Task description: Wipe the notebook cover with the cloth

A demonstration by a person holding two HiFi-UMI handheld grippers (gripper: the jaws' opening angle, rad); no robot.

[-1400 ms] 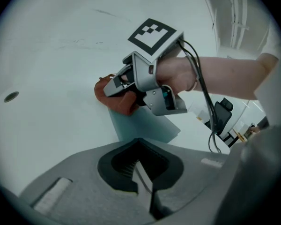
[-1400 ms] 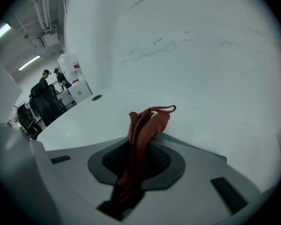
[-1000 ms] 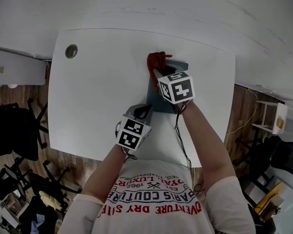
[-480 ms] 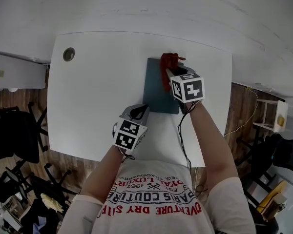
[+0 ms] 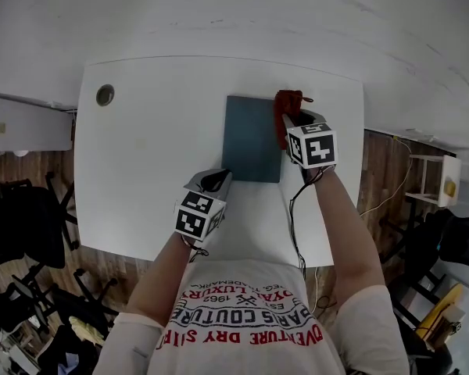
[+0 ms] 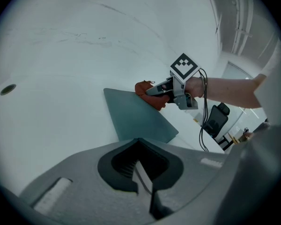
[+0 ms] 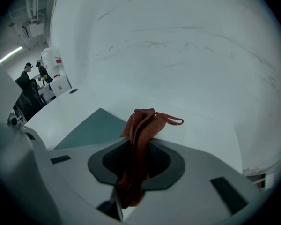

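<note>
A dark teal notebook [image 5: 252,138] lies flat on the white table [image 5: 148,139]; it also shows in the left gripper view [image 6: 136,116] and the right gripper view [image 7: 91,128]. My right gripper [image 5: 291,123] is shut on a rust-red cloth [image 5: 287,108], which sits at the notebook's far right edge, partly over the bare table. The cloth [image 7: 139,139] bunches up between the jaws in the right gripper view. My left gripper [image 5: 216,181] hangs shut and empty just off the notebook's near left corner.
A round cable hole [image 5: 105,94] sits in the table's far left corner. A white cabinet [image 5: 23,123] stands left of the table, black office chairs [image 5: 23,225] further down. Wooden floor shows on both sides. A cable [image 5: 295,233] trails from my right gripper.
My right gripper has dragged the cloth rightward across the notebook cover to its right edge. The left gripper has stayed near the notebook's near corner.
</note>
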